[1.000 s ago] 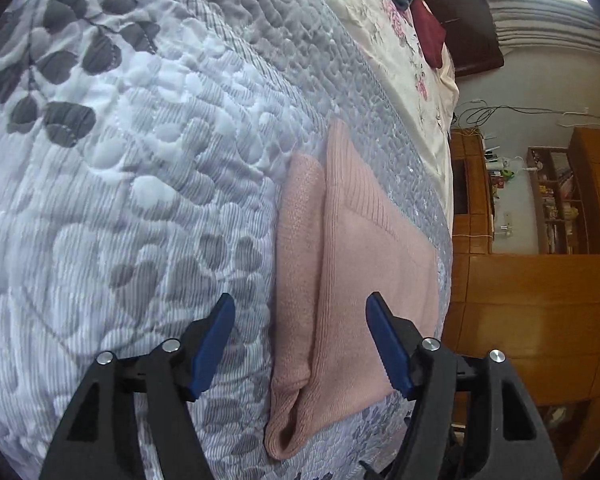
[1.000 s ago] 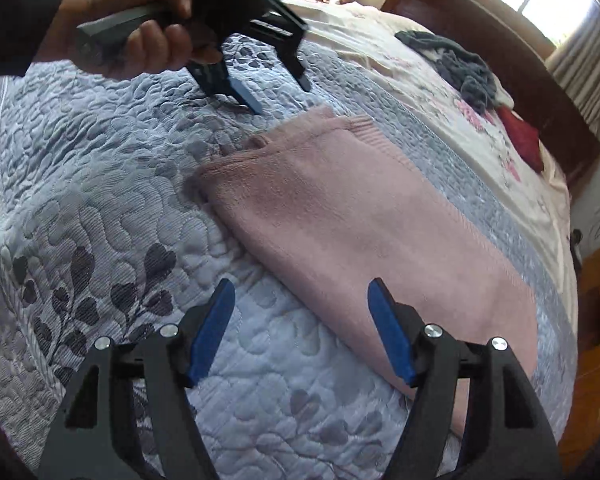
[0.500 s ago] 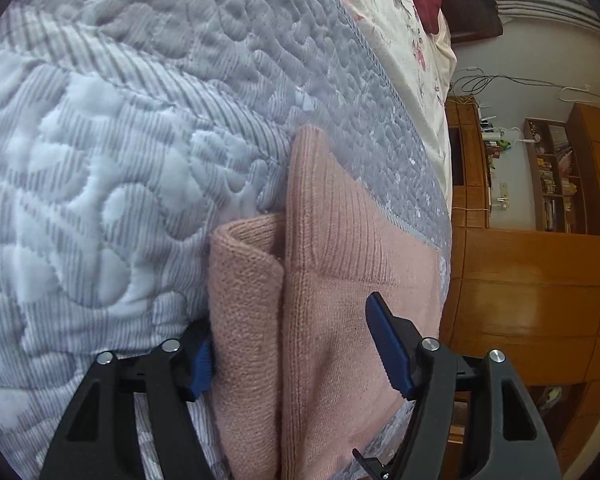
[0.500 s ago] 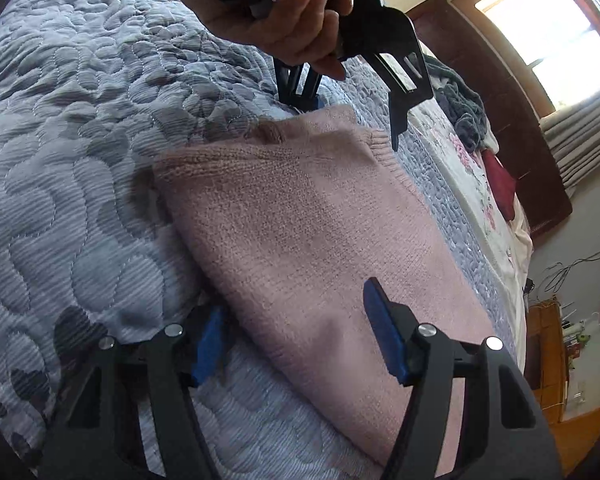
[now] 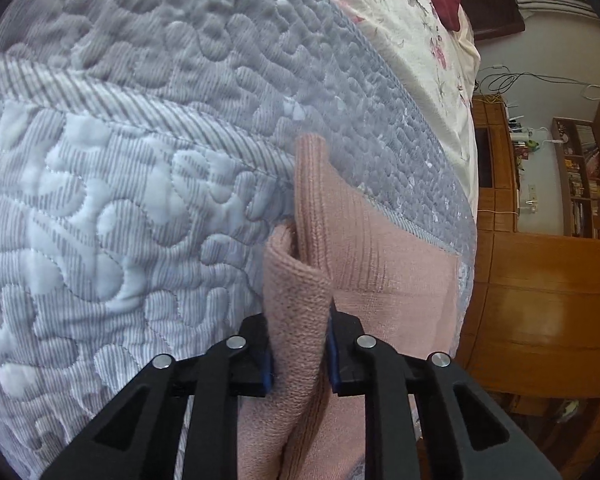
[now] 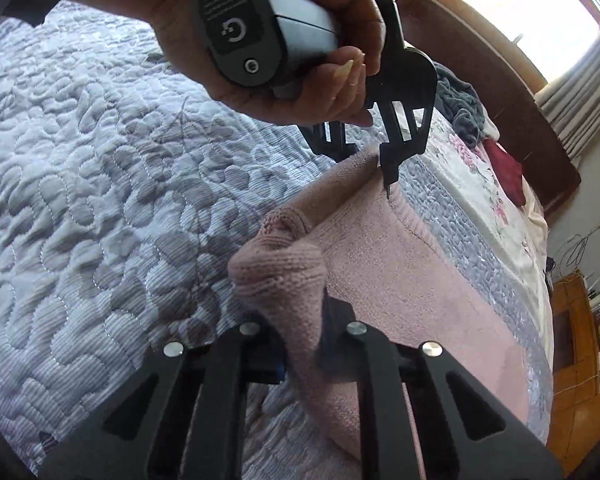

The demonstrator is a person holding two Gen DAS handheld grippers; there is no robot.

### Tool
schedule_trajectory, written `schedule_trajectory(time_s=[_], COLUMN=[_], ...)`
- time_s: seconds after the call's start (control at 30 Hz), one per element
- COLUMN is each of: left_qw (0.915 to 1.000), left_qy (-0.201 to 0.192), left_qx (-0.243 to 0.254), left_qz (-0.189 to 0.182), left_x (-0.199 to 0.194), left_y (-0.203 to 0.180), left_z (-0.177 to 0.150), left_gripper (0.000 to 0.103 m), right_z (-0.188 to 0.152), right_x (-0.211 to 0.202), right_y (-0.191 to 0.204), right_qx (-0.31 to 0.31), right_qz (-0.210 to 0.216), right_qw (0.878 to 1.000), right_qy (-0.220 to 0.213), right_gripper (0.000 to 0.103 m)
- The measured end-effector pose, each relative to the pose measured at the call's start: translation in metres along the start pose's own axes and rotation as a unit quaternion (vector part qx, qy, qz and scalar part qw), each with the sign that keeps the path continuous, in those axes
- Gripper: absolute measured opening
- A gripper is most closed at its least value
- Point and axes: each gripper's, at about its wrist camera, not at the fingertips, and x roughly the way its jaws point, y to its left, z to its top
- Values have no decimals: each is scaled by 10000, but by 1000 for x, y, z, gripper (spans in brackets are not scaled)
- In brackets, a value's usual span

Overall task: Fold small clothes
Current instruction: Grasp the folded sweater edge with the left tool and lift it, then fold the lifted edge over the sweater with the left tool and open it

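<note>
The soft pink knitted garment (image 5: 384,264) lies part-folded on the grey quilted bedspread (image 5: 100,200), toward five o'clock in the left wrist view; a second ago both claws stood spread above it, and now each has closed on its near edge; the left gripper (image 5: 298,354) pinches a raised fold of knit at six o'clock; the right gripper (image 6: 304,344) pinches a bunched corner likewise; from the right wrist view a hand (image 6: 300,80) holds the left tool at twelve o'clock, its tips in the far end of that edge; with both grips apparently taken, lifting the edge over for the next fold looks imminent.
</note>
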Motion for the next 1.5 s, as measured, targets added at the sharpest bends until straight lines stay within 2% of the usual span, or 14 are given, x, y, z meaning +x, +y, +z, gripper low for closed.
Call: schedule_trajectory(time_s=[0.17, 0.33, 0.67, 1.0, 1.5], left_qw=[9994, 9970, 9891, 9847, 9800], left_qy=[-170, -327, -516, -541, -463], left_qx=[263, 555, 909, 1130, 1401], left_qz=[165, 431, 1034, 1210, 1338], left_x=[-25, -41, -40, -30, -19], left_y=[-52, -111, -195, -245, -268], left_z=[-6, -13, -29, -44, -45], left_gripper=[18, 18, 18, 18, 18], right_z=[7, 5, -19, -39, -51], right_x=[-37, -70, -108, -127, -134], right_y=[-39, -84, -141, -169, -191], right_qx=[690, 1444, 2173, 2532, 2885], right_qz=[41, 148, 198, 231, 306], right_qw=[9973, 9882, 9733, 9642, 9531], right_qy=[-262, -496, -710, -759, -863], right_gripper=[9, 9, 9, 9, 9])
